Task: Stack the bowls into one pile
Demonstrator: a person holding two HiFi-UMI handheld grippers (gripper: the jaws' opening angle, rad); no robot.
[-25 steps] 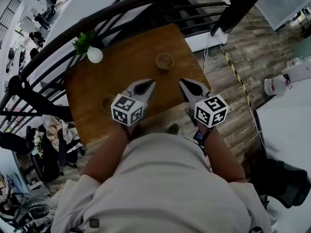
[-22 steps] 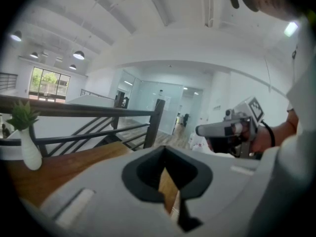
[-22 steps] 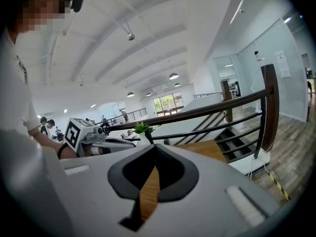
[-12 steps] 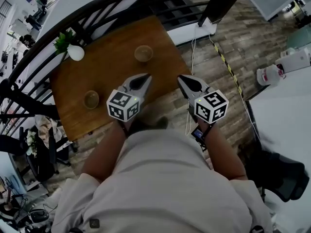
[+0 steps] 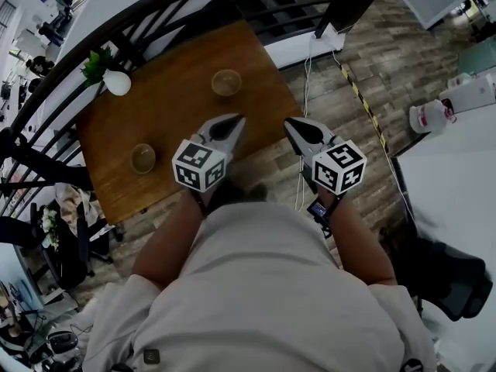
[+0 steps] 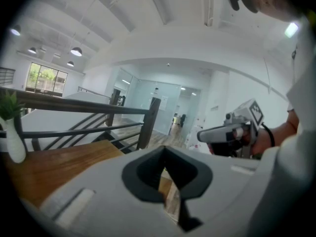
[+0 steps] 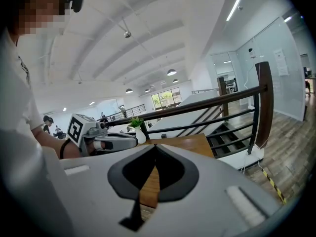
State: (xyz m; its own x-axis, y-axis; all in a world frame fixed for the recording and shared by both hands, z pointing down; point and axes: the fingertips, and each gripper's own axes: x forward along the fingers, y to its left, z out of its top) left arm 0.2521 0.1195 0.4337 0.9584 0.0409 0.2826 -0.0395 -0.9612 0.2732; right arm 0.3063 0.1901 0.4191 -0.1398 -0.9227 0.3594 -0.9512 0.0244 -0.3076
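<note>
Two small brown bowls stand apart on the wooden table (image 5: 178, 115): one bowl (image 5: 226, 82) at the far side, the other bowl (image 5: 143, 158) near the left front. My left gripper (image 5: 235, 119) hovers shut and empty over the table's near right part, right of the near bowl. My right gripper (image 5: 291, 124) is shut and empty too, just off the table's right edge above the floor. In the left gripper view the left gripper's (image 6: 165, 149) tips meet over the table (image 6: 59, 164). In the right gripper view the right gripper's (image 7: 154, 146) tips meet too. No bowl shows in either gripper view.
A white vase with a green plant (image 5: 116, 82) stands at the table's far left corner. A dark curved railing (image 5: 155, 14) runs behind the table, with stairs beyond. A cable (image 5: 306, 76) and striped floor tape (image 5: 364, 107) lie to the right.
Both grippers have drawn back from over the table's middle toward its near right edge. The near bowl, earlier half hidden by the left gripper's cube, now shows fully.
</note>
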